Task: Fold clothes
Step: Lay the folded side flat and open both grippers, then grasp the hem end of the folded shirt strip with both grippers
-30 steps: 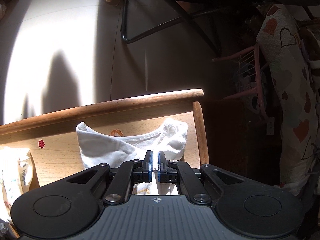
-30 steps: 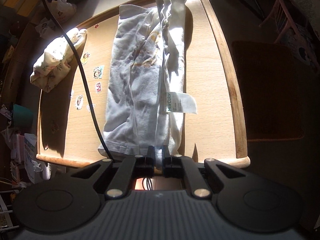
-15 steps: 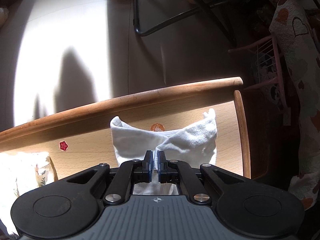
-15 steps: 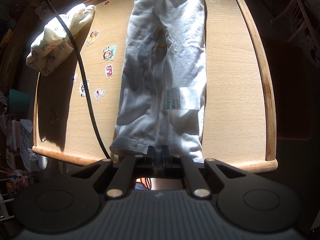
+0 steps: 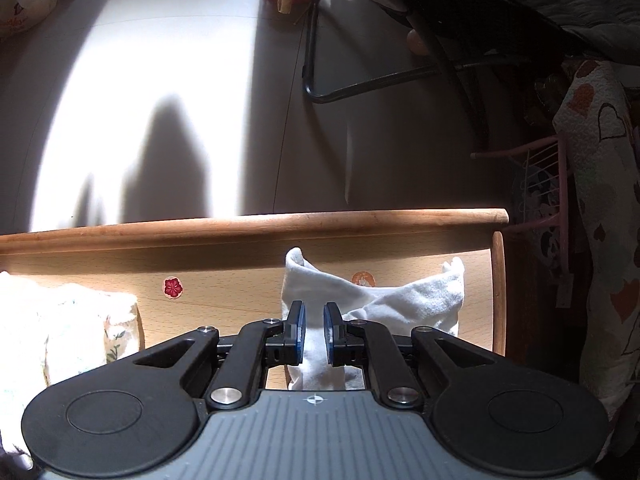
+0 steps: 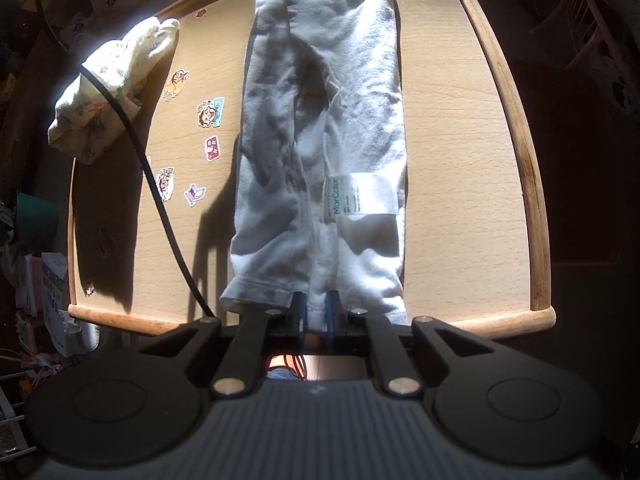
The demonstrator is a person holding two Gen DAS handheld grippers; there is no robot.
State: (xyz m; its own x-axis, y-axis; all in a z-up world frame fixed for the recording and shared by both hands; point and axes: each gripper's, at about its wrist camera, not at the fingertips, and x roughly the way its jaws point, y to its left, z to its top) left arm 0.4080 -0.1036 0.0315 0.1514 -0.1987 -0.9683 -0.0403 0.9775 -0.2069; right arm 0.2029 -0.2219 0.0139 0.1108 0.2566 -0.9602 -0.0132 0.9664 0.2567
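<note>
A white garment lies as a long folded strip down the wooden table, its care label facing up. My right gripper is at the near hem by the table's front rim. Its jaws are opening a little, and the hem is still bunched between the pads. At the far end, my left gripper points down over the garment's other end. Its jaws are opening, with a clear gap and the cloth lying loose between and below the pads.
A crumpled floral cloth sits at the table's left side, also seen as the floral cloth. A black cable crosses the table over several stickers. Beyond the raised rim are a black chair frame and a pink rack.
The garment has been drawn out from a rumpled heap into a flat, straight strip. My left gripper moved sideways along the far rim and its jaws parted. The right gripper's jaws widened slightly.
</note>
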